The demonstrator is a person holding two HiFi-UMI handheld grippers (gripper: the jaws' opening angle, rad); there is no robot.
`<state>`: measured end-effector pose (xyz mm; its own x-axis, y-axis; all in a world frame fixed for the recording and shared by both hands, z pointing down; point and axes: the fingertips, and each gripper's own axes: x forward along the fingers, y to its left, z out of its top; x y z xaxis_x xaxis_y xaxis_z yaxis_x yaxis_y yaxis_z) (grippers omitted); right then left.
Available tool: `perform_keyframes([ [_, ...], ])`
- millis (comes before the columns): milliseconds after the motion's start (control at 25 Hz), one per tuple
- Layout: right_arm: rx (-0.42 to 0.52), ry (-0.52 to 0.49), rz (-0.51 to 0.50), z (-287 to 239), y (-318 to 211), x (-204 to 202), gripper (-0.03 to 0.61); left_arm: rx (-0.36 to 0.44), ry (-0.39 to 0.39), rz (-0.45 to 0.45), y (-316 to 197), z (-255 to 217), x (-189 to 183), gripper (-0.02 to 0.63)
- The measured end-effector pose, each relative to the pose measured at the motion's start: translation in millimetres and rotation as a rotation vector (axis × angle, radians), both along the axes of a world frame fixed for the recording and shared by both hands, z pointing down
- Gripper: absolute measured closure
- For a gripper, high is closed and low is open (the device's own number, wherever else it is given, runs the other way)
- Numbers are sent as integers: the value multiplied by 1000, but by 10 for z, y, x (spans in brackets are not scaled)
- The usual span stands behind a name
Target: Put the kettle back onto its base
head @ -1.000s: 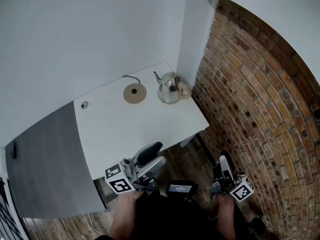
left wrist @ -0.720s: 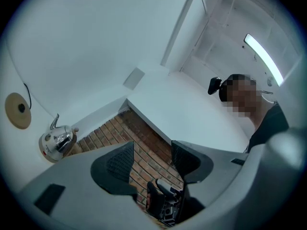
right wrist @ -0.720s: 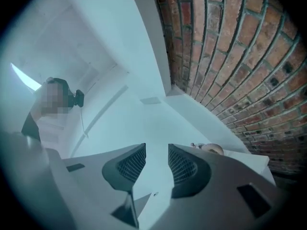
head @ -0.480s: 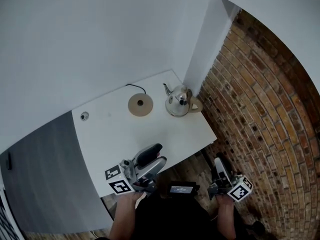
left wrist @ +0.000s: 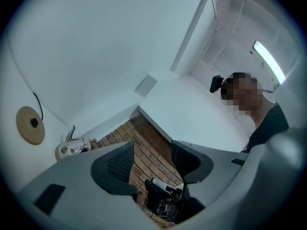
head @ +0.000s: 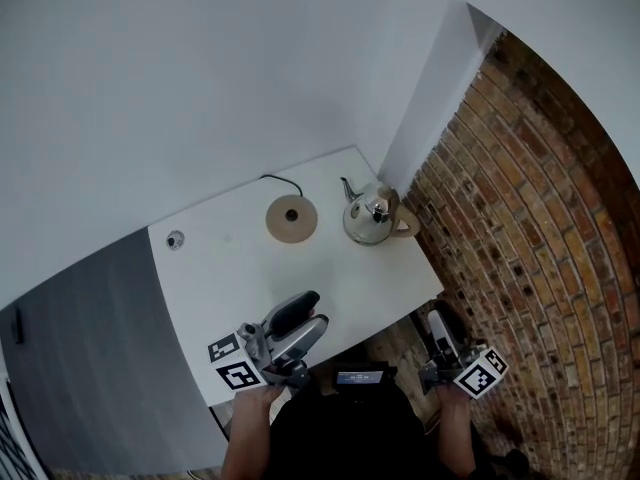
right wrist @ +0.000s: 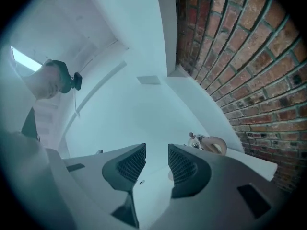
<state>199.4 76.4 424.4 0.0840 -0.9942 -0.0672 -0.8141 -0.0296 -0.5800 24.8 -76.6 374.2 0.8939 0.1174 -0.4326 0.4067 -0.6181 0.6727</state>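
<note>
A shiny metal kettle [head: 372,216] with a beige handle stands on the white table [head: 240,268] near the back right corner, beside the brick wall. Its round tan base [head: 291,218] lies just left of it, apart from the kettle, with a black cord running back. My left gripper [head: 308,314] hovers open over the table's near edge with nothing between its jaws. My right gripper [head: 438,322] is open and empty too, off the table's right side above the floor. The left gripper view shows the kettle [left wrist: 72,147] and base [left wrist: 30,125] far off. The right gripper view has the kettle [right wrist: 204,142] beyond its jaws.
A red brick wall [head: 520,228] bounds the table on the right and a white wall [head: 200,88] stands behind it. A small round grommet [head: 176,239] sits at the table's left. A grey surface [head: 90,358] adjoins the table's left side.
The view has closed in on the table: kettle and base sit lower and further right in the head view. Both grippers came forward, still open; the left one now reaches over the table's edge.
</note>
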Motion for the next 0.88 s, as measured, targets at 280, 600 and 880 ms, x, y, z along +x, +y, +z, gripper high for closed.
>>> perform_keyframes([
  [280, -34, 28, -43, 171, -411, 406, 446, 0, -45, -103, -332, 114, 48, 368],
  [600, -75, 112, -117, 251, -1070, 1011, 446, 16, -114, -172, -707, 135, 519, 368],
  [880, -245, 326, -132, 526, -1317, 1607, 446, 29, -220, -172, -738, 242, 1079, 368],
])
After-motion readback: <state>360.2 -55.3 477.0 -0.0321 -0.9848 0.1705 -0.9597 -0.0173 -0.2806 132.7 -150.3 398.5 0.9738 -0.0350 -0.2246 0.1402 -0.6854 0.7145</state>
